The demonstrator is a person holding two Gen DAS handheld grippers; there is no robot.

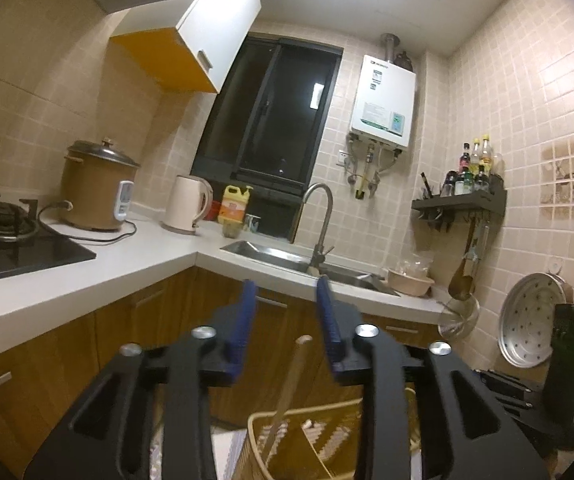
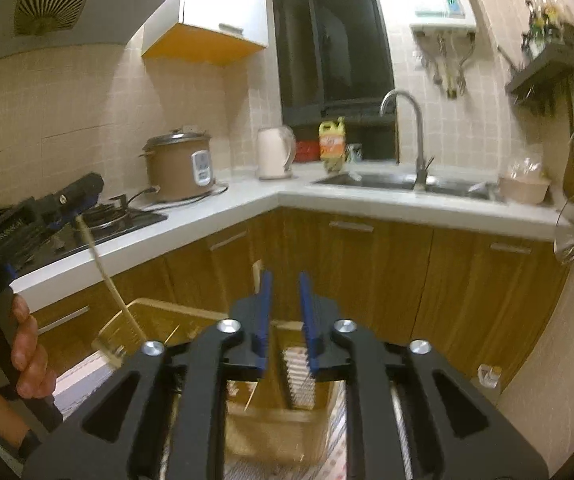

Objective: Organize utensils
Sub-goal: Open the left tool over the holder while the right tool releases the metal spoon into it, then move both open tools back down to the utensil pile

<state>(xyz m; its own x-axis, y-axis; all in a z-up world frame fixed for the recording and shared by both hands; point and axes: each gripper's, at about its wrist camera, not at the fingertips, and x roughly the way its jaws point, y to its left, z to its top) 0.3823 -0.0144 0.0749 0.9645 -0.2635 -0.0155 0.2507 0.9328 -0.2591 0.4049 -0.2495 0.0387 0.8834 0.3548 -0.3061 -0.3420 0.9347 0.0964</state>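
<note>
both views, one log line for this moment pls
left hand-held gripper: open, over chopstick leaning in basket | right hand-held gripper: open, empty, above basket | task: ongoing

Stove (image 2: 99, 220): on the tabletop (image 2: 223, 208), far left.
Rice cooker (image 2: 179, 166): right of the stove — kettle (image 2: 273, 152) further right.
Sink (image 2: 403, 182): right of the kettle, below the window (image 2: 331, 40).
Basket (image 2: 271, 420): low, in front of the cabinets (image 2: 367, 264).

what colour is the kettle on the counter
Pale cream, nearly white; the kettle shows best in the left wrist view.
</note>
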